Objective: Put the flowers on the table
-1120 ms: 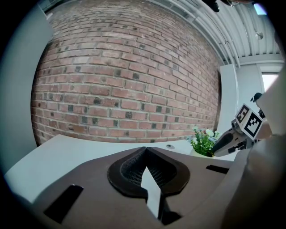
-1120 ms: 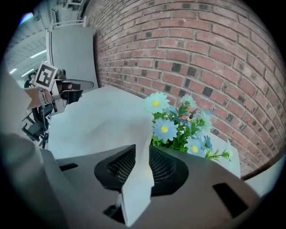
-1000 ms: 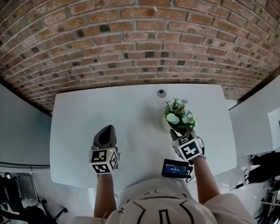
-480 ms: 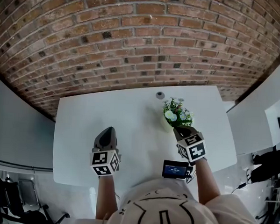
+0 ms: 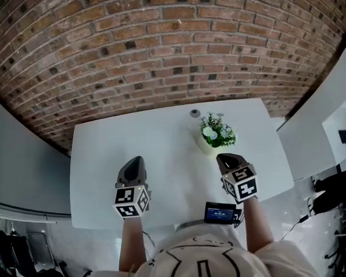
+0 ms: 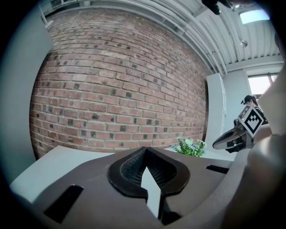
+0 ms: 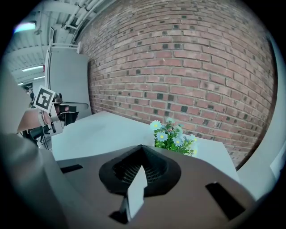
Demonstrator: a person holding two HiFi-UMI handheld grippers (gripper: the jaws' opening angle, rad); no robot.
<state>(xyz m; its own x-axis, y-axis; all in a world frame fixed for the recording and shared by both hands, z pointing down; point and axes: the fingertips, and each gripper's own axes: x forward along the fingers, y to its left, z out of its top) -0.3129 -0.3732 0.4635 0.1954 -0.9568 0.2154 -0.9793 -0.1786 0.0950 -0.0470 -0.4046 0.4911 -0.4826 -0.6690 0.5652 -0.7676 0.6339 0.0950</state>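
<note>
White table (image 5: 121, 141) set against a brick wall (image 5: 166, 48), which fills the upper half of the head view. The flowers (image 5: 217, 131), a small bunch of white and pale-blue daisies with green leaves in a pale pot, stand upright on the table. They are right of the frame's centre, toward the table's wall-side edge. Just above and left of them in the frame, apart from the pot, lies a small round grey object (image 5: 195, 113). The right gripper (image 5: 228, 160) is held just below the flowers in the frame, near them but not touching. In its own view the jaws meet at the tips with nothing between them, and the flowers stand ahead, slightly right of centre. The left gripper (image 5: 135, 161) is lower left of centre, well apart from the flowers, its jaws likewise closed and empty. A small dark device with a lit screen (image 5: 220, 213) shows at the table's near edge, low in the frame, beside the right forearm.
</note>
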